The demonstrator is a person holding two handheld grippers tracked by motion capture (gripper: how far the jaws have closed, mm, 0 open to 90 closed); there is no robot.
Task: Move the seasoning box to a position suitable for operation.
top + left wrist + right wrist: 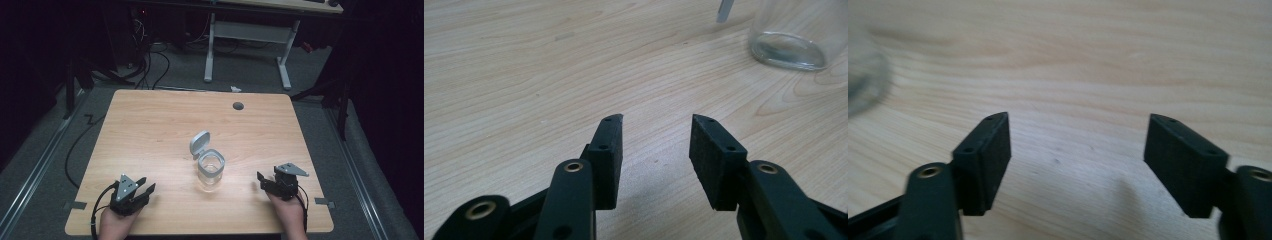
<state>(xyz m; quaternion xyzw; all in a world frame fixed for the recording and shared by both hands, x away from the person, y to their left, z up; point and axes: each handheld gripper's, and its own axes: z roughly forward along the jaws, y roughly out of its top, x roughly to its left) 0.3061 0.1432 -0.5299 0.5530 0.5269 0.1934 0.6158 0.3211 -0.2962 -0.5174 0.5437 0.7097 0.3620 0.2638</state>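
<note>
While both hands rest at the near edge of the wooden surface (150, 125), a clear glass jar (210, 171) stands upright near its middle, between the two tools and well apart from each. Its grey hinged lid (199, 144) is flipped up and back, leaving the mouth uncovered. The left tool (143, 189) sits at the near left with its jaws spread and nothing between them; in the left gripper view the jar's base (788, 49) shows ahead to the upper right. The right tool (261, 181) sits at the near right, jaws spread wide over bare wood, holding nothing.
</note>
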